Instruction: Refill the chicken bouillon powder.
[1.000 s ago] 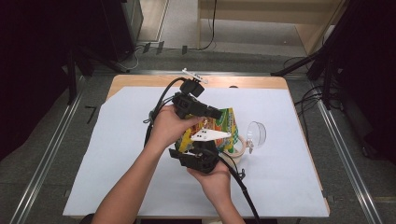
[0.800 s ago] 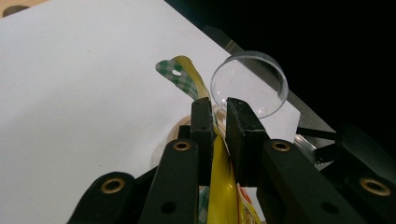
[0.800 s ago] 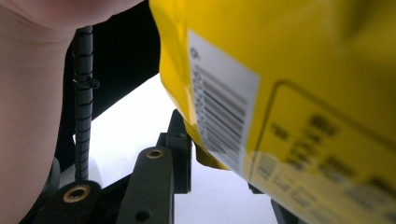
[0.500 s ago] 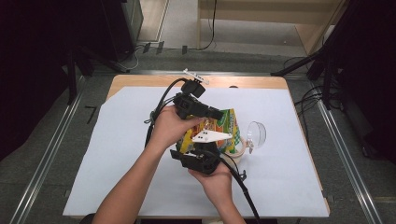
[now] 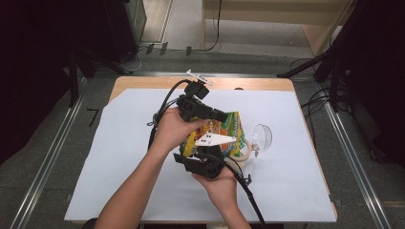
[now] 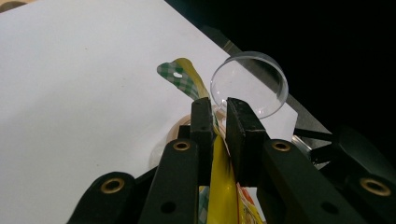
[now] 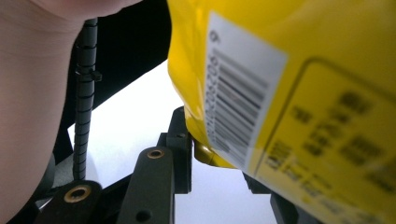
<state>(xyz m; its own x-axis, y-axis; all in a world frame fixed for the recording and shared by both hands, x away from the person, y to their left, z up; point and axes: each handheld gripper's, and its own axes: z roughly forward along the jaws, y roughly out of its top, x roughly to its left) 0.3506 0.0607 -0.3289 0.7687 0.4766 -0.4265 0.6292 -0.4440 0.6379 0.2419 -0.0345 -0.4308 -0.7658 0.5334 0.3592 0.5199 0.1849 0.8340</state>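
Where writing blurs, yellow packet (image 7: 289,93), barcode label (image 7: 238,112)

A snack bag (image 5: 224,130) is held between the two tools, a clear lid (image 5: 261,136) right of it.

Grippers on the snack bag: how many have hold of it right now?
2. The left gripper pinches the yellow snack bag at its top edge, fingers pressed on the film. The right gripper holds the bag's lower corner; its far finger is hidden behind the bag.

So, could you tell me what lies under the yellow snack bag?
Under the yellow snack bag a roll of tape pokes out on the white sheet; the bag hides most of it.
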